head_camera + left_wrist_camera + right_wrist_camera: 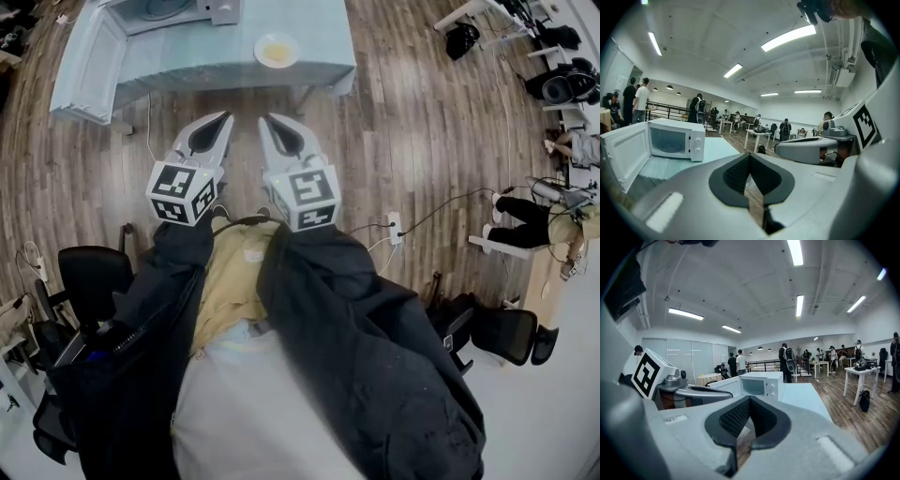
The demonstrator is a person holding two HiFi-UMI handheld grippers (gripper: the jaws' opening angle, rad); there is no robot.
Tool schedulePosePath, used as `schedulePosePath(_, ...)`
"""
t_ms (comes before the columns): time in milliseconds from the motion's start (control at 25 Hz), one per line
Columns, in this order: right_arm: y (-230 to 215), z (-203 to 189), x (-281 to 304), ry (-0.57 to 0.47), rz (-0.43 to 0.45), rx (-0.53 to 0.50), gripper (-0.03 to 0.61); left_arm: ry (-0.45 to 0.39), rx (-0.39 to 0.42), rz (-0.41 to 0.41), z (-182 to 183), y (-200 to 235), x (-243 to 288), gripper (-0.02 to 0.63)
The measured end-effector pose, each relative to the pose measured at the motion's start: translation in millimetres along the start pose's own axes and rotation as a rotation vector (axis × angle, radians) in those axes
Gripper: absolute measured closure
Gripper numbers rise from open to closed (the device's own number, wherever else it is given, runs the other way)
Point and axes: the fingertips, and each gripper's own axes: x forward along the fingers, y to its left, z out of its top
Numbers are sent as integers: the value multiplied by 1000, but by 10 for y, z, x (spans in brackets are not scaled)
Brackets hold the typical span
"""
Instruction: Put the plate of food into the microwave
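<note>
A white plate of yellowish food (277, 50) sits near the front edge of a table with a light blue cloth (319, 33). The white microwave (178, 7) stands at the table's back left, its door (89, 56) swung wide open; it also shows as microwave (675, 140) and microwave (761, 385). Both grippers hang side by side over the wooden floor, short of the table. The left gripper (226, 116) (750, 157) is shut and empty. The right gripper (263, 119) (750, 399) is shut and empty too. Neither gripper view shows the plate.
A power strip (395, 225) with cables lies on the floor at the right. Black office chairs (94, 272) (497, 333) stand on both sides of me. A seated person's legs (525, 216) are at the right edge. Other people and white tables (757, 136) fill the room behind.
</note>
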Motion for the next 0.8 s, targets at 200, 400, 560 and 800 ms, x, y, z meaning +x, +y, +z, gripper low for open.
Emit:
schedulePosePath(200, -21, -87, -41, 12, 8, 14, 581, 13, -17, 5, -89, -38, 7, 614)
schedulePosePath(400, -97, -217, -174, 27, 19, 33, 581, 27, -28, 7, -199, -187, 51, 614)
schedulePosePath(560, -141, -301, -251, 33, 21, 54, 580, 45, -30, 6, -278, -277, 69, 614)
schedulePosePath(800, -129, -417, -204, 53, 16, 104, 580, 85, -37, -1, -399, -234, 53, 614)
